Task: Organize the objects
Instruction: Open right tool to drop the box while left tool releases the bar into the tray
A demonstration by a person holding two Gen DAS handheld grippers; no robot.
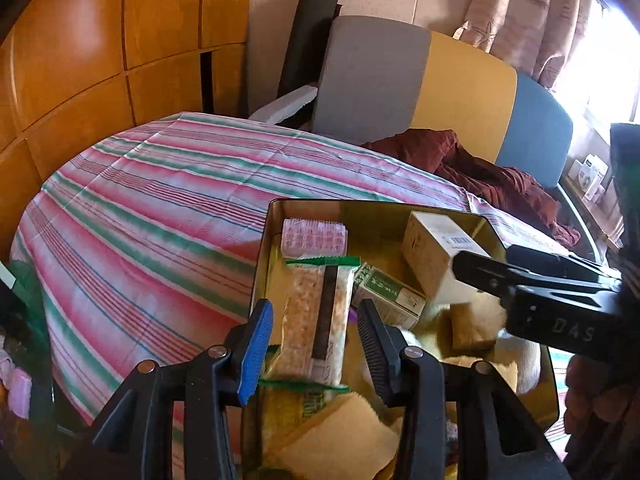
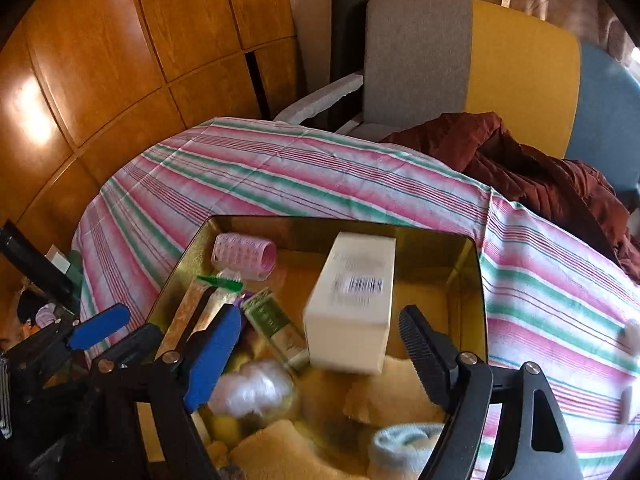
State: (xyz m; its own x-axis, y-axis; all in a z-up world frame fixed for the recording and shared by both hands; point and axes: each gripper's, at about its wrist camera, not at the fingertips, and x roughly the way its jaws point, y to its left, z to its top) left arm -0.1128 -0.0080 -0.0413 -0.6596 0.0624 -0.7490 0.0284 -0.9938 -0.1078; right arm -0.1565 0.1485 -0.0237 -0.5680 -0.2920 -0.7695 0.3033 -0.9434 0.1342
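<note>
Gold tin (image 2: 478,280) is seen on striped bed (image 2: 280,176). Cream box (image 2: 352,300) is tilted inside at 1 o'clock, between wide right claw (image 2: 316,354) fingers, apparently untouched. Left claw (image 1: 316,346) is spread wide over snack packet (image 1: 316,316).

Gold tin (image 1: 304,206) — snack packet (image 1: 316,320) between parted fingers (image 1: 256,352).

Shiny orange-brown wood panels (image 1: 80,60) fill the upper left of the frame, with a bright patch of light on them. A bed with a striped sheet (image 1: 160,200) (pink, green and white) takes up the middle. Behind it stands a headboard (image 1: 460,92) in grey, yellow and blue. A dark red blanket (image 1: 500,176) lies bunched at the right. Patterned curtains (image 1: 532,12) hang in the upper right, beside a very bright window (image 1: 600,60).
</note>
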